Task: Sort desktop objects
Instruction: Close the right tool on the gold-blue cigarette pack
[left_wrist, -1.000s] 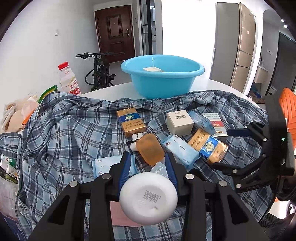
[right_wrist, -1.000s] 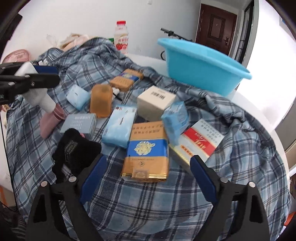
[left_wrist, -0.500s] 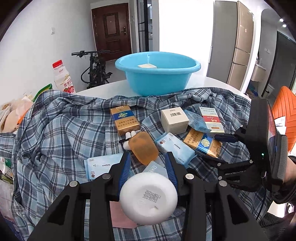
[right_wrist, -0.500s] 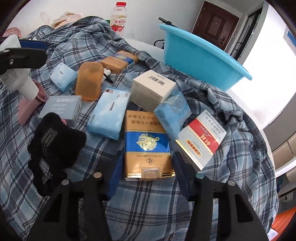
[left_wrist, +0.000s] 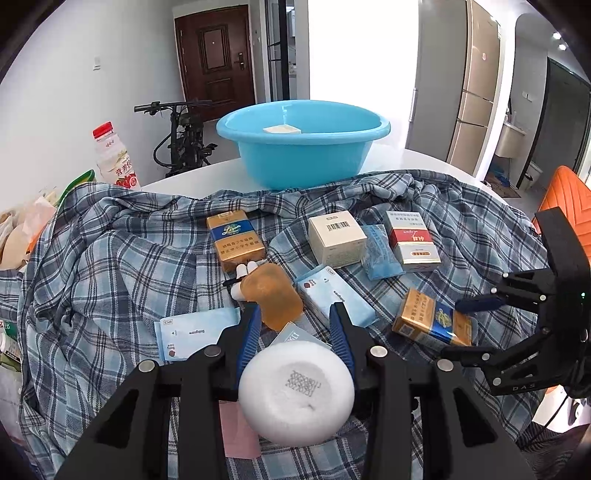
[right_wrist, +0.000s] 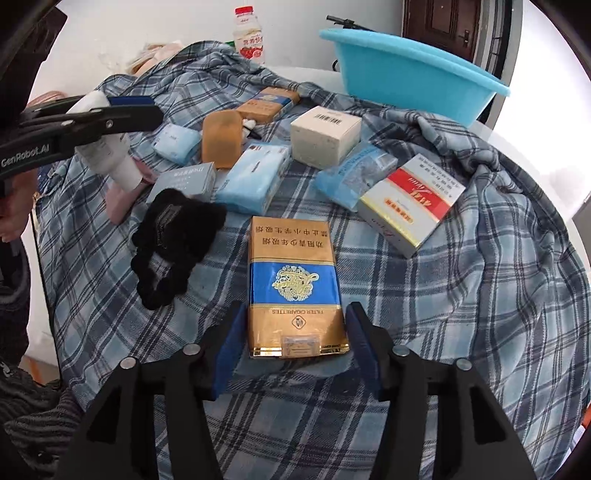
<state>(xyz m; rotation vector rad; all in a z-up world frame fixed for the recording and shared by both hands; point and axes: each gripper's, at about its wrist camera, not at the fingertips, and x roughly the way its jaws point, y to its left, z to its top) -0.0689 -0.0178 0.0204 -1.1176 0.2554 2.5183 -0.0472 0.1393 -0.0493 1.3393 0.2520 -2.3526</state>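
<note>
A dark brown door (left_wrist: 216, 61) is seen closed at the far end of the room. A bicycle (left_wrist: 181, 138) is parked against the white wall below it. A tall refrigerator (left_wrist: 474, 83) is positioned at the right, beside a dark doorway (left_wrist: 561, 122). An orange chair (left_wrist: 567, 201) is partly shown at the right edge. A small mat (left_wrist: 502, 182) is laid on the floor near the refrigerator.
</note>
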